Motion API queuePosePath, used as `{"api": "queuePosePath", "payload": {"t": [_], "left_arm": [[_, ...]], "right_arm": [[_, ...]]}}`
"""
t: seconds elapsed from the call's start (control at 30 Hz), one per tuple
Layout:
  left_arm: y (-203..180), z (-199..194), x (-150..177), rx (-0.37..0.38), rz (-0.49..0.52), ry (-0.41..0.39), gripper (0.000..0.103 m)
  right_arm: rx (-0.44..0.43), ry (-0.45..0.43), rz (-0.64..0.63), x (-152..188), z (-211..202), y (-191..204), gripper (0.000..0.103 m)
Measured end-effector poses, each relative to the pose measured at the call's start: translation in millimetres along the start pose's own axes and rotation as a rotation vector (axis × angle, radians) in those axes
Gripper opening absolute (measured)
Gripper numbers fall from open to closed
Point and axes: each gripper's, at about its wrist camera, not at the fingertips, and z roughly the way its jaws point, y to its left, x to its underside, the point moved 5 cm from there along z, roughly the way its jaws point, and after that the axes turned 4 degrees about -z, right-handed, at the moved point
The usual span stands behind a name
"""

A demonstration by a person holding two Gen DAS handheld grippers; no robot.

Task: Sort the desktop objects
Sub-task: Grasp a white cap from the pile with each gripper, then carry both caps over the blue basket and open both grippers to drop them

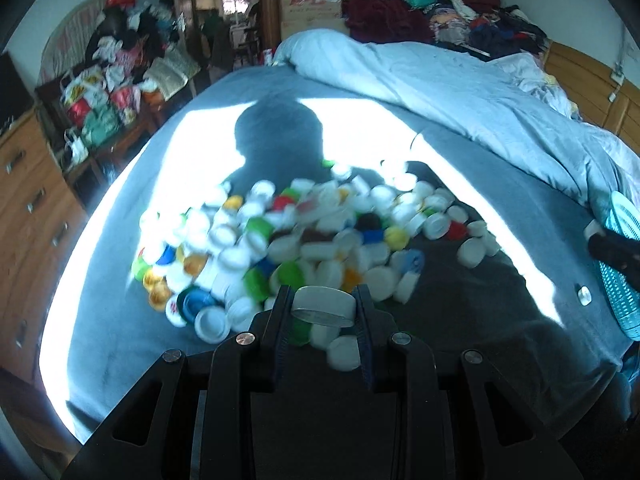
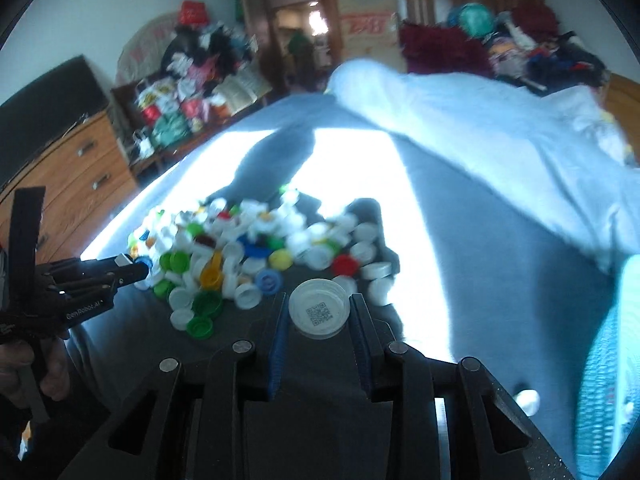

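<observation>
A pile of bottle caps [image 1: 288, 240], mostly white with some green, blue, yellow and red, lies on the blue bedsheet [image 1: 460, 320]. My left gripper [image 1: 324, 300] is shut on a white cap [image 1: 324, 310], held on edge above the near side of the pile. It shows again in the right wrist view as my left gripper [image 2: 134, 267], low at the pile's left edge. My right gripper [image 2: 319, 304] is shut on a white cap with a QR code [image 2: 319, 314], lifted above the pile [image 2: 260, 252]. In the left wrist view my right gripper [image 1: 600, 240] sits in front of a teal basket [image 1: 624, 292].
The teal mesh basket [image 2: 608, 360] stands at the right on the bed. A single white cap [image 1: 585, 295] lies beside it. A light blue quilt [image 1: 440, 88] is bunched at the back right. A wooden dresser [image 1: 32, 200] and cluttered shelves [image 1: 104, 96] stand left of the bed.
</observation>
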Motion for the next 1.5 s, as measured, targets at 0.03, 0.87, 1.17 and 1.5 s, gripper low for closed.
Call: {"api": "queuePosePath", "payload": {"t": [0.03, 0.87, 1.17, 1.5], "left_arm": [[-10, -5, -6, 0.003, 0.019, -0.015, 0.025], [-274, -59, -62, 0.264, 0.352, -0.090, 0.025], [-406, -81, -47, 0.559, 0.502, 0.000, 0.025], [-488, -77, -17, 0.611, 0.656, 0.068, 0.025]], "right_arm": [[0.020, -0.016, 0.005, -4, -12, -9, 0.032], [0.333, -0.171, 0.224, 22, -172, -194, 0.032], [0.413, -0.156, 0.323, 59, -200, -246, 0.032], [0.438, -0.108, 0.400, 95, -198, -274, 0.032]]}}
